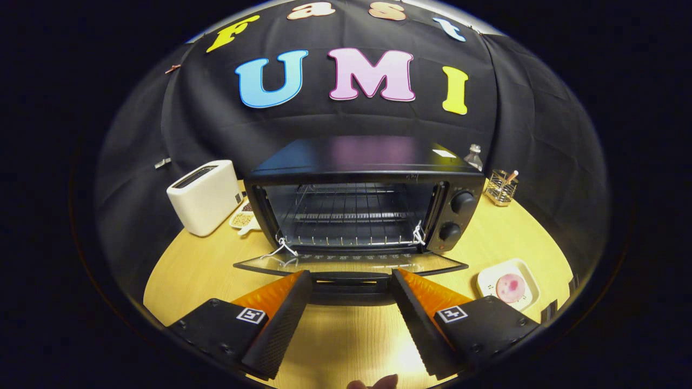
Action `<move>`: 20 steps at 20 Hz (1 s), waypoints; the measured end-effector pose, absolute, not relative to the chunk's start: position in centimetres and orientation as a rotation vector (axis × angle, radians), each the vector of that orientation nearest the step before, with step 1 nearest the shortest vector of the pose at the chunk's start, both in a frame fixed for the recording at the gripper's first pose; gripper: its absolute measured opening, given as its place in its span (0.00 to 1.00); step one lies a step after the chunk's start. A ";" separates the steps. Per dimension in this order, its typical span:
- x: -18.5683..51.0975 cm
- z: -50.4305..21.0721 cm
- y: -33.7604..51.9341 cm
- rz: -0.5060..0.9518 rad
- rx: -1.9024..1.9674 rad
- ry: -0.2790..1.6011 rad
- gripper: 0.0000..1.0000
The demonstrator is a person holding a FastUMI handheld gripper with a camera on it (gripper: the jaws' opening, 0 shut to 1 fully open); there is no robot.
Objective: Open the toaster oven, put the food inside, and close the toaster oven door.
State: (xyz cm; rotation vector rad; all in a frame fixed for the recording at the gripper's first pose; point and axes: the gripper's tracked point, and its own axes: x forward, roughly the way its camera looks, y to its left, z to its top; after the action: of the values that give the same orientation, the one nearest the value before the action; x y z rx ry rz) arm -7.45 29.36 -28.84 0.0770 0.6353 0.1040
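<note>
A black toaster oven (367, 162) stands on the round wooden table (200, 270), straight ahead of my gripper (351, 278). Its glass door (351, 263) lies folded down flat, and the wire rack (346, 216) inside is bare. My fingers are spread wide, one on each side of the door's handle (351, 286), with nothing gripped between them. The food, a round pink piece (510, 287), lies on a small white plate (532, 278) to the right of the oven door, beyond my right finger.
A white slot toaster (203, 197) stands left of the oven, with a small dish of beans (241, 219) beside it. Behind the oven's right side are a small glass bottle (474, 156) and a wire holder (501, 187). A fingertip (378, 382) shows beneath my fingers.
</note>
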 end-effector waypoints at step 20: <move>-13.5 -31.5 21.6 0.305 0.098 0.872 0.98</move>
State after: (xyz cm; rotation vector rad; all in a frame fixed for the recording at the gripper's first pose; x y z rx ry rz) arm -13.48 21.58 -31.53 0.0982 0.8720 0.3049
